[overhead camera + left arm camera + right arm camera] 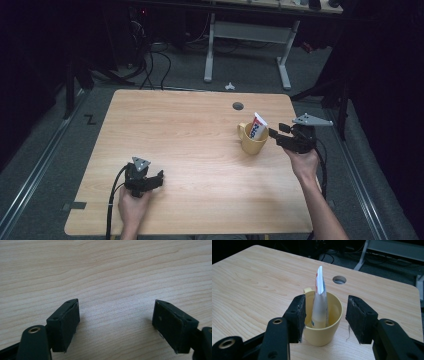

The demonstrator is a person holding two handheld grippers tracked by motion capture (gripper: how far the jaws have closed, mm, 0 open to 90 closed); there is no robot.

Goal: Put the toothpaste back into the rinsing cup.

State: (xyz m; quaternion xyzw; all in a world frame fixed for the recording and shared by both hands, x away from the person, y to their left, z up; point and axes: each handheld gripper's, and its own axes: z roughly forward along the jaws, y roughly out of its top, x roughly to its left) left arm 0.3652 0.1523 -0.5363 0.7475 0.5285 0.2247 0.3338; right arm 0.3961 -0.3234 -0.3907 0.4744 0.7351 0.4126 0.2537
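Observation:
A yellow mug (pixel 252 142) stands on the right half of the wooden table (pixel 190 130), its handle turned left. A white toothpaste tube (pixel 258 127) stands upright inside it, poking above the rim. My right gripper (pixel 274 134) is level with the mug, just to its right, and is open. In the right gripper view the mug (pixel 322 332) and tube (pixel 320 297) sit just beyond the jaws of the right gripper (pixel 327 300); the right jaw is apart from the mug. My left gripper (pixel 159 176) rests near the front left, and in the left gripper view it (pixel 116 302) is open over bare wood.
A round cable hole (pixel 238 106) lies behind the mug near the far edge. Beyond the table stand a white desk frame (pixel 247 45) and loose cables (pixel 155 65) on the grey floor. The table's right edge is close behind my right hand.

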